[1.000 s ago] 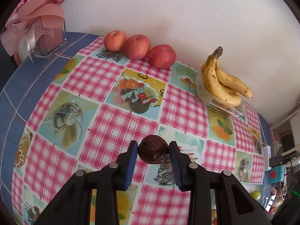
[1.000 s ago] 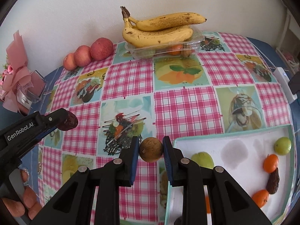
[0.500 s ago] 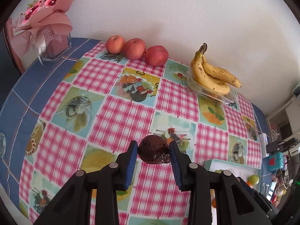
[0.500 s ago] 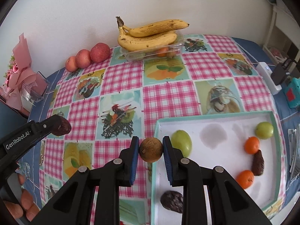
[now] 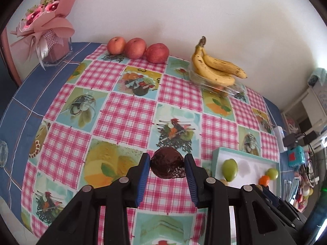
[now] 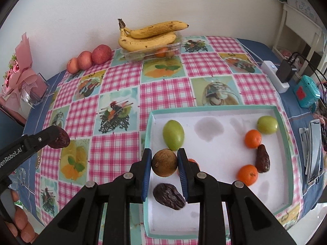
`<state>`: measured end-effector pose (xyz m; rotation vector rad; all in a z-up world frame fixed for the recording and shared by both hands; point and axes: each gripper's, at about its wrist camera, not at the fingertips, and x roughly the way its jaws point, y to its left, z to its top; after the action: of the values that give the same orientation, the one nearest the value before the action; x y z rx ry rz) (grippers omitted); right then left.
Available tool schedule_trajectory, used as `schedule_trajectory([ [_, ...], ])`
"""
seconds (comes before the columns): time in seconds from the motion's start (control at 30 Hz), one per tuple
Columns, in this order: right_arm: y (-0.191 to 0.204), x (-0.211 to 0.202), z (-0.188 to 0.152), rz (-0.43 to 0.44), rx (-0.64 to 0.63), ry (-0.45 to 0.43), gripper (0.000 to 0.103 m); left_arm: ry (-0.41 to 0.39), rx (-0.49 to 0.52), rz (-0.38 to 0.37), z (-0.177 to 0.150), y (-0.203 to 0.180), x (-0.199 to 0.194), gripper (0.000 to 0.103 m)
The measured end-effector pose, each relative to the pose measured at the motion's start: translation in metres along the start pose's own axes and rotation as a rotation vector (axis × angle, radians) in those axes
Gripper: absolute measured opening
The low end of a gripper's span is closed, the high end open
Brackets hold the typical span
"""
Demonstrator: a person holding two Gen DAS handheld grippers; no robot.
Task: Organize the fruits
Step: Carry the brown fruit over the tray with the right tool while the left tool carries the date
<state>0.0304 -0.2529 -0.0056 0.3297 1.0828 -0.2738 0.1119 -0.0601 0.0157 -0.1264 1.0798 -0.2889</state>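
My left gripper [image 5: 167, 166] is shut on a dark wrinkled fruit [image 5: 168, 165], held above the checked tablecloth; the same gripper shows at the left of the right wrist view, fruit [image 6: 59, 139] in its jaws. My right gripper [image 6: 164, 162] is shut on a round brown fruit [image 6: 164, 162], hovering over the near left part of the white tray [image 6: 282, 126]. In the tray lie a green fruit [image 6: 173, 135], another green one [image 6: 267, 124], two oranges [image 6: 253, 138] [image 6: 247, 175] and two dark wrinkled fruits [image 6: 169, 196] [image 6: 262, 158].
Three red apples [image 5: 137, 48] line the wall. Bananas [image 5: 216, 69] rest on a clear plastic box [image 6: 152, 54]. A pink bouquet [image 5: 45, 20] stands at the far left. A power strip [image 6: 277, 75], a teal device [image 6: 306, 91] and a phone [image 6: 313, 153] lie right of the tray.
Both grippers have pulled back and risen, each keeping its fruit. The right gripper has shifted right, now over the tray, and more of the tray shows.
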Motion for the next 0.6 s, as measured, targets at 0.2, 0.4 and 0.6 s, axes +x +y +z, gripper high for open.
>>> schedule_trajectory([
  [0.2,-0.008,-0.008,-0.011,-0.007,0.001,-0.008,0.027,0.008,0.029,-0.018,-0.013,-0.009,-0.007,0.037],
  [0.4,-0.023,-0.010,-0.022,-0.018,0.018,0.002,0.027,0.042,0.082,-0.051,-0.034,-0.030,-0.009,0.037],
  [0.6,-0.060,-0.005,-0.038,-0.066,0.095,0.041,0.027,0.097,0.171,-0.076,-0.064,-0.063,-0.003,0.037],
])
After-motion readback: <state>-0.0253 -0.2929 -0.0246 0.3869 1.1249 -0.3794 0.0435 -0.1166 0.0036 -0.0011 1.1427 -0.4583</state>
